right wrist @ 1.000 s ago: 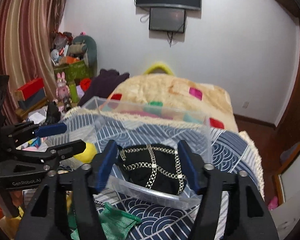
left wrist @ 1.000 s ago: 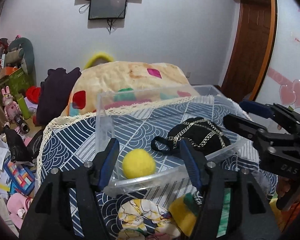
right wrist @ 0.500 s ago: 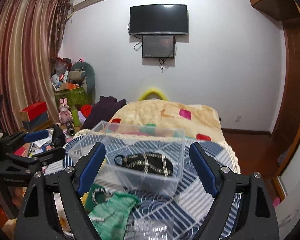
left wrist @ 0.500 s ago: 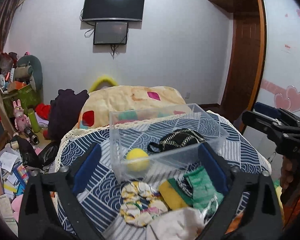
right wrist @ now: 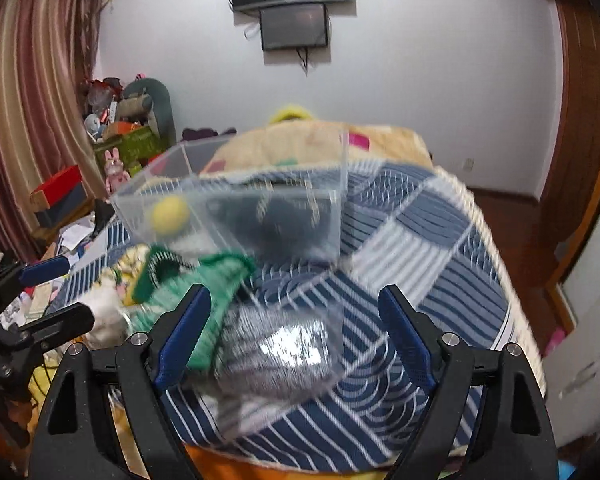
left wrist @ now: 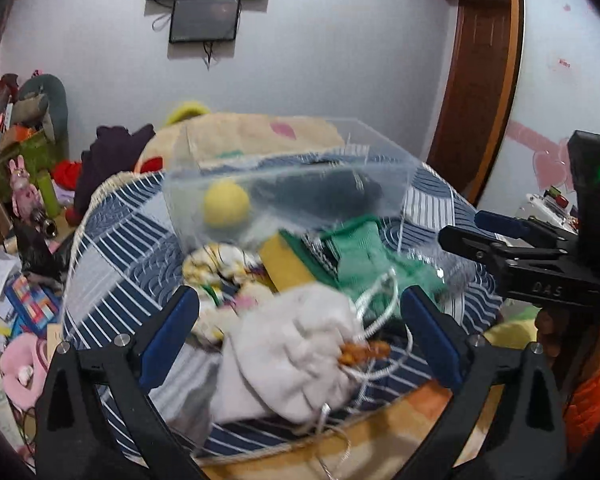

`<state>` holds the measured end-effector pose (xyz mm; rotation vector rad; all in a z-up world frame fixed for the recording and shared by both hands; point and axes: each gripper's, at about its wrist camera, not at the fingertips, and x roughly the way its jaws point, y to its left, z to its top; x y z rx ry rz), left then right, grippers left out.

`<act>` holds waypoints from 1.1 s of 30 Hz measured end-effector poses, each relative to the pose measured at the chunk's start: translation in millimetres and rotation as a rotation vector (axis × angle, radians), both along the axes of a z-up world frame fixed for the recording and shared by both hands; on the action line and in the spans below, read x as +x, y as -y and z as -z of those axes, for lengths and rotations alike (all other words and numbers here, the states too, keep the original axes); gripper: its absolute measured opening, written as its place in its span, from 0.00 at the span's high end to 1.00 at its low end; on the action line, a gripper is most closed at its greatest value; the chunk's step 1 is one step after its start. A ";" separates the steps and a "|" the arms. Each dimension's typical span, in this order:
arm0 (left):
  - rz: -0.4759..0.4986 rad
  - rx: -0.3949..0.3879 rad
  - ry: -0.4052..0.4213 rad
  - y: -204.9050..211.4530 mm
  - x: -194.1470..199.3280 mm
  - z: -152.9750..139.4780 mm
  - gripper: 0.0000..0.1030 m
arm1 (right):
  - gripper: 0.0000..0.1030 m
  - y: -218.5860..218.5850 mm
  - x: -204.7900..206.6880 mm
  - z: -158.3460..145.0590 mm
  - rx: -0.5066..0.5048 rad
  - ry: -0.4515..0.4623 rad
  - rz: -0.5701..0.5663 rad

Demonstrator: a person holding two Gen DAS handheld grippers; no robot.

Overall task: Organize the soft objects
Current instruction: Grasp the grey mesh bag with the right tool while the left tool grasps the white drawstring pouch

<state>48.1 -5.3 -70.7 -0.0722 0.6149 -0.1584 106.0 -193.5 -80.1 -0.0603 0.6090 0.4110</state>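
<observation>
Both frames are motion-blurred, so fine detail is unreliable.

Left gripper [left wrist: 298,322]: jaws spread wide, nothing between them. It hangs above a pale cloth drawstring pouch [left wrist: 288,356] lying on the blue patterned bedspread [left wrist: 112,236]. White cord loops off the pouch; a small orange-brown bit at its mouth is too smeared to identify.

Right gripper [right wrist: 294,330]: also wide open and holding nothing. Under it is a grey striped item in shiny clear wrap [right wrist: 278,354]; glare hides most of it, so contact cannot be judged. This gripper also shows at the right edge of the left view [left wrist: 484,230], partly cut off.

Clear plastic bin [left wrist: 284,188] sits on the bedspread beyond the loose pile. Inside it: yellow ball [left wrist: 226,204] at the left side, and a dark object [left wrist: 332,192] beside it. In the right view the dark item shows only as a smudge with faint pale streaks behind the bin wall.

Loose pile between bin and grippers: green knit piece [left wrist: 364,252], yellow sponge-like block [left wrist: 286,260] partly under it, and a floral fabric item [left wrist: 216,266] half hidden by the pouch. Edges overlap and boundaries are unclear.

Beyond the bin is a tan blanket with coloured patches [right wrist: 316,144].
</observation>
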 end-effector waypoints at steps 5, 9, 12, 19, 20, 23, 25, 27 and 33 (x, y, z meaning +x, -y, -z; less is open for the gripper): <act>-0.041 0.034 -0.017 5.1 -4.4 16.7 0.01 | 0.20 5.8 -0.8 18.4 0.005 -0.059 0.003; -0.098 0.027 -0.033 -2.3 -5.5 26.8 0.01 | 0.36 5.3 -3.4 32.2 0.053 -0.128 -0.027; -0.098 -0.001 -0.028 -6.6 -10.1 29.4 0.14 | 0.54 5.8 -5.9 32.3 0.079 -0.136 -0.052; -0.071 -0.025 -0.067 -9.3 -6.1 33.7 0.51 | 0.75 6.8 -18.7 23.2 0.043 -0.069 -0.042; -0.068 -0.032 -0.071 -10.3 -6.2 33.7 0.56 | 0.76 7.1 -18.6 21.3 0.047 -0.065 -0.036; -0.066 -0.038 -0.063 -11.9 -7.2 30.6 0.61 | 0.78 12.2 -20.0 15.4 0.049 -0.043 -0.012; -0.068 -0.039 -0.050 -13.4 -9.6 26.0 0.62 | 0.78 18.0 -21.6 10.3 0.051 -0.022 0.006; -0.070 -0.041 -0.037 -15.7 -12.1 20.8 0.62 | 0.78 20.7 -20.7 3.8 0.061 -0.009 0.013; -0.080 -0.045 0.035 -22.9 -18.3 -6.3 0.62 | 0.78 29.0 -25.8 -14.9 0.081 0.051 0.027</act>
